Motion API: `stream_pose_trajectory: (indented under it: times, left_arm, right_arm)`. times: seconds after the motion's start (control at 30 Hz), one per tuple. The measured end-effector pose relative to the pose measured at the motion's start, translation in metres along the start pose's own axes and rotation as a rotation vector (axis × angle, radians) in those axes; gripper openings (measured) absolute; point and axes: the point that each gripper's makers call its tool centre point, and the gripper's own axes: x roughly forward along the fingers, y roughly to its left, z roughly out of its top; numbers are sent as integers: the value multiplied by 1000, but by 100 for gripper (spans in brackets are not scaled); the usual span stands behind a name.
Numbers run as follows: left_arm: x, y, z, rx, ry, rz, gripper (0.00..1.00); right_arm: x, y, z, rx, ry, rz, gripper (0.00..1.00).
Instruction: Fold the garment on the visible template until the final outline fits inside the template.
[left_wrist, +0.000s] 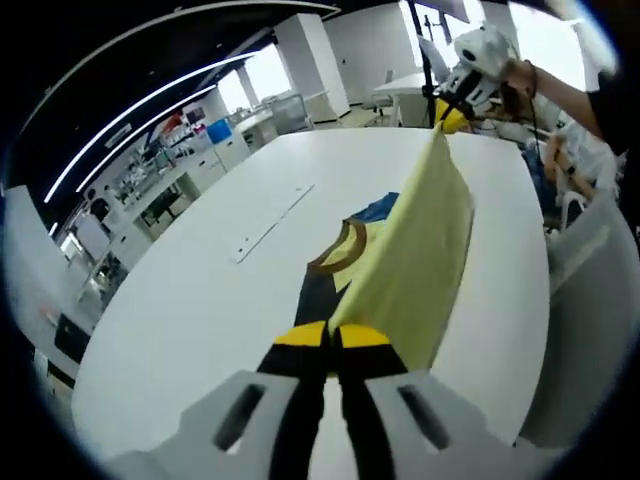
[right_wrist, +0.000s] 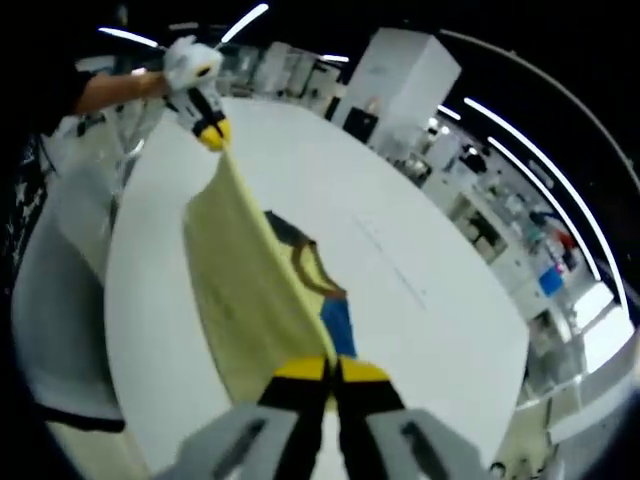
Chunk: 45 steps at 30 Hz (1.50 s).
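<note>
Two grippers pinch opposite ends of a pale yellow garment (left_wrist: 415, 262), stretching it taut above the white table (left_wrist: 200, 300). The left gripper (left_wrist: 330, 338) has its fingers closed on one edge; the right gripper (right_wrist: 330, 371) likewise clamps the other. A blue template (right_wrist: 337, 326) lies beneath.

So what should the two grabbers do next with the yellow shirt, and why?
Probably carry the lifted edge across and lower it. The left gripper and right gripper each pinch one end of the yellow shirt, holding that edge stretched above the white table, so the fold isn't laid down yet.
</note>
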Motion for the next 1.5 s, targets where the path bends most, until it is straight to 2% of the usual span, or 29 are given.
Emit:
stream_pose_trajectory:
  times: [0.13, 0.27, 0.4, 0.47, 0.57, 0.6, 0.7, 0.87, 1.0, 1.1, 1.27, 1.5]
  left_arm:
    - [12, 14, -2, -21, 6, -1, 0]
    - [23, 18, -7, -35, 26, -17, 0]
    - [35, 12, -13, -72, 57, -53, 0]
    - [49, 18, -22, -91, 78, -68, 0]
    - [59, 18, -29, -125, 104, -82, 0]
    - [64, 20, -33, -180, 110, -76, 0]
    - [73, 21, -37, -220, 108, -93, 0]
    - [92, 30, -49, -295, 106, -104, 1]
    - [109, 41, -61, -300, 129, -98, 1]
    - [115, 39, -71, -306, 157, -98, 1]
    - [127, 44, -79, -323, 164, -99, 1]
    - [141, 49, -91, -302, 189, -98, 2]
  right_arm:
    - [15, -12, -1, -15, 17, -8, 0]
    - [28, -16, -4, -22, 35, 5, 0]
    - [46, -19, -12, -25, 66, 27, 0]
    - [56, -20, -16, -23, 77, 37, 0]
    - [69, -21, -21, -25, 100, 51, 0]
    - [74, -19, -24, -28, 107, 55, 0]
    - [89, -23, -31, -19, 122, 66, 0]
    - [103, -21, -41, -10, 155, 79, 0]
    - [119, -22, -48, -8, 176, 88, 0]
    - [128, -21, -51, -10, 181, 102, 0]
    - [144, -21, -55, 17, 176, 131, 0]
    - [158, -17, -67, 14, 199, 177, 0]
